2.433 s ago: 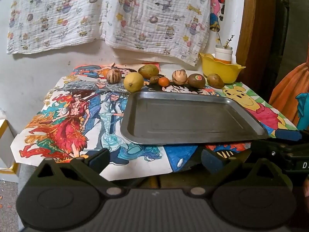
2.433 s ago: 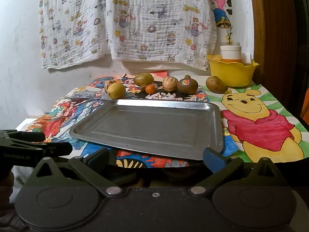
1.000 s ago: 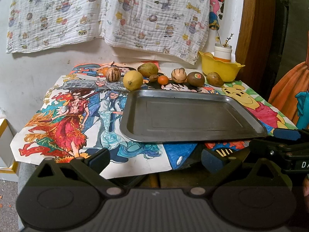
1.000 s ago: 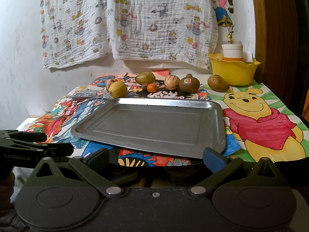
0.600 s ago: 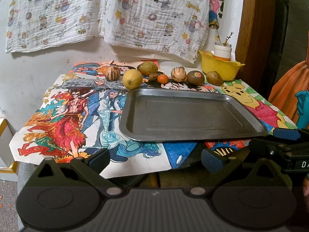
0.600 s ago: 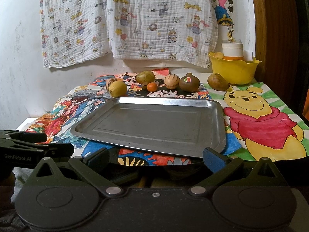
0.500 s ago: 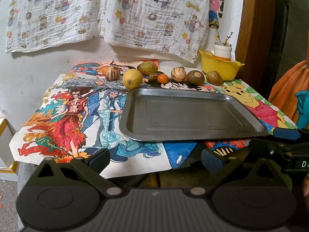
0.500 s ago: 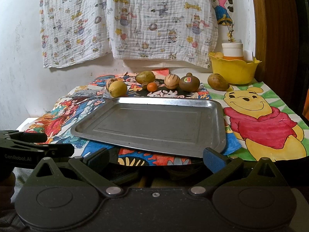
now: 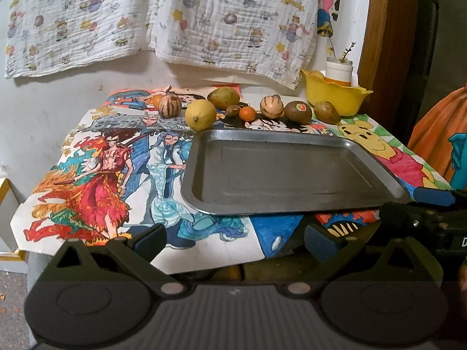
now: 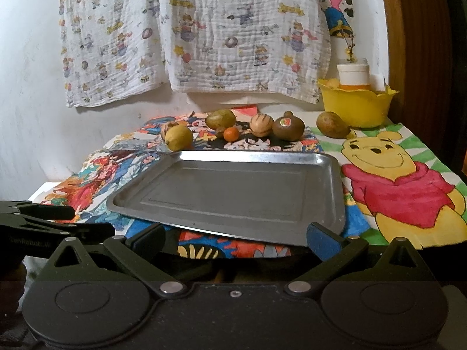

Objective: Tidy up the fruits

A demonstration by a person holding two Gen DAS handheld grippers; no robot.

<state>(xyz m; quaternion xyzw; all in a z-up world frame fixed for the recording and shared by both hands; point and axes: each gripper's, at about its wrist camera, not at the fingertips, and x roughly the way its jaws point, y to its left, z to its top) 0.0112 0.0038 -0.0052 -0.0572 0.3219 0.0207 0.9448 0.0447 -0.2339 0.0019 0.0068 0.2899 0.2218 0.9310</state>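
While the fruits (image 9: 248, 108) lay in a loose row just behind the metal tray (image 9: 292, 172), none had yet gone into it, and its bed was bare. The lemon (image 9: 200, 115) sat nearest the tray's far left corner, the small orange (image 10: 231, 133) behind the middle of its far rim, and the stickered kiwi (image 10: 288, 128) and a pear (image 10: 331, 124) towards the far right corner. Both the left gripper (image 9: 235, 237) and the right gripper (image 10: 235, 236) hung short of the tray's near rim, fingers spread wide and grasping nothing. A good first pick would probably be the lemon, taken across its belly with a gentle squeeze so it would not roll. Behind the tray's right corner, a yellow bowl (image 10: 356, 106) held a white jar (image 10: 353, 77).
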